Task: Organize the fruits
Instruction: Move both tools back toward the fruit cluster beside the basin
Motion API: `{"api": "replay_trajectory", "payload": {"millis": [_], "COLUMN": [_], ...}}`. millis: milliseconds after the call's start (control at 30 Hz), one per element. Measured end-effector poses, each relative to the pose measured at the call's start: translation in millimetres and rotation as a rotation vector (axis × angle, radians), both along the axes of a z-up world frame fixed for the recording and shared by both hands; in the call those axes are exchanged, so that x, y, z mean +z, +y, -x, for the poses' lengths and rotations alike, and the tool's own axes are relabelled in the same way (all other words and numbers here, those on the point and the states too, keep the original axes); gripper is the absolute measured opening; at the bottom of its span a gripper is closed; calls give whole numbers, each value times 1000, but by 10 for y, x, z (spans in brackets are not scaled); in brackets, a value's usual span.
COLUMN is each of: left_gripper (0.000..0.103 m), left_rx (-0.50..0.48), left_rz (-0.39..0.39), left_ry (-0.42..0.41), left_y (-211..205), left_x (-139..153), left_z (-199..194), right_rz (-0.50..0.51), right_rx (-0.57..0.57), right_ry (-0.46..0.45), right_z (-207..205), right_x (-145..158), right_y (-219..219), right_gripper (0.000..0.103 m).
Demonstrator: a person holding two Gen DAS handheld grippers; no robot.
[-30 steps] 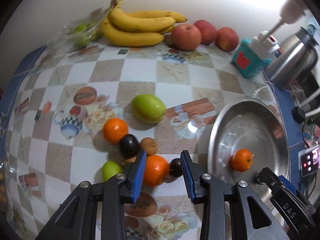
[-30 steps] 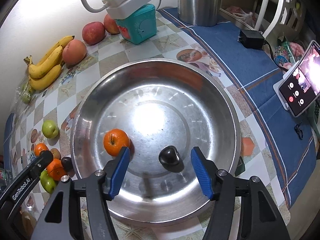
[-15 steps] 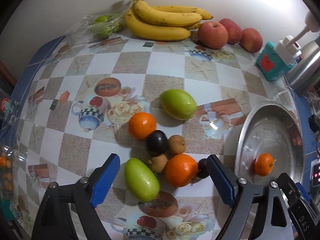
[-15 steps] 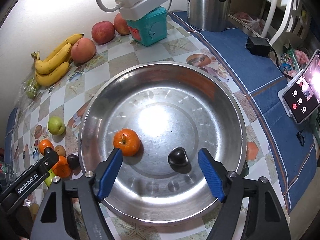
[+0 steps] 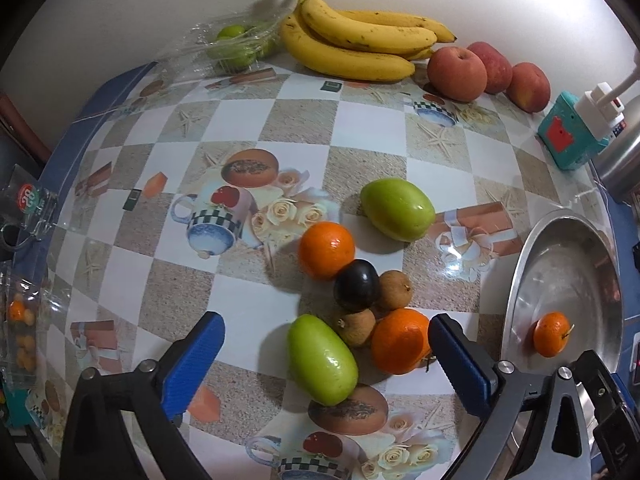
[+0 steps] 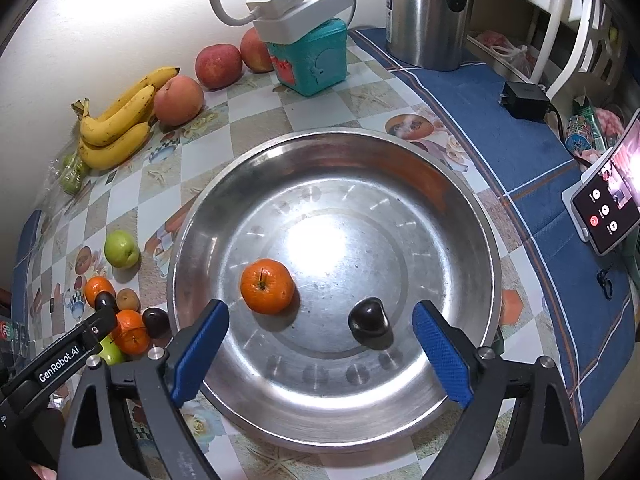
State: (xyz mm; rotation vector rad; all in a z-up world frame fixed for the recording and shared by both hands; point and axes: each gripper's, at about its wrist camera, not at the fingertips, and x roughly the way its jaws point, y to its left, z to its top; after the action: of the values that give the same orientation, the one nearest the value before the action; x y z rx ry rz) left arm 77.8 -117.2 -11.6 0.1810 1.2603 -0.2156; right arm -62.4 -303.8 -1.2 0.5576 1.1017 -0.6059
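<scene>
Tablecloth [image 5: 360, 128] of checks bears fruit; both tongs, left [image 5: 326, 354] and right [image 6: 320, 344], opening, nothing gripped.

A teal box [image 6: 310, 62] carries a white power strip [image 6: 298, 6]; right of it a steel kettle [image 6: 430, 12], farther right a phone [image 6: 608, 204].

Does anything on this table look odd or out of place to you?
One thing: a white power strip sits perched on top of a teal toy box, an unusual resting spot. Otherwise nothing looks spilled or damaged; loose fruit simply lies clustered beside the steel bowl.
</scene>
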Motion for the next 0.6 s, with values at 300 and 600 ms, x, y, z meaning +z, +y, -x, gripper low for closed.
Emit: {"api": "replay_trajectory", "payload": {"millis": [300, 600], "left_gripper": [103, 103], "left_rx": [49, 152], "left_rz": [13, 41], "left_ry": [-12, -20], "left_y": [211, 622], "left_x": [99, 181], "left_z": [-80, -201], "right_rz": [8, -14], "right_rx": [23, 104], "right_ry": [-41, -57], "right_z": [-49, -186], "right_x": [63, 85], "right_y": [92, 284], "right_gripper": [93, 93]}}
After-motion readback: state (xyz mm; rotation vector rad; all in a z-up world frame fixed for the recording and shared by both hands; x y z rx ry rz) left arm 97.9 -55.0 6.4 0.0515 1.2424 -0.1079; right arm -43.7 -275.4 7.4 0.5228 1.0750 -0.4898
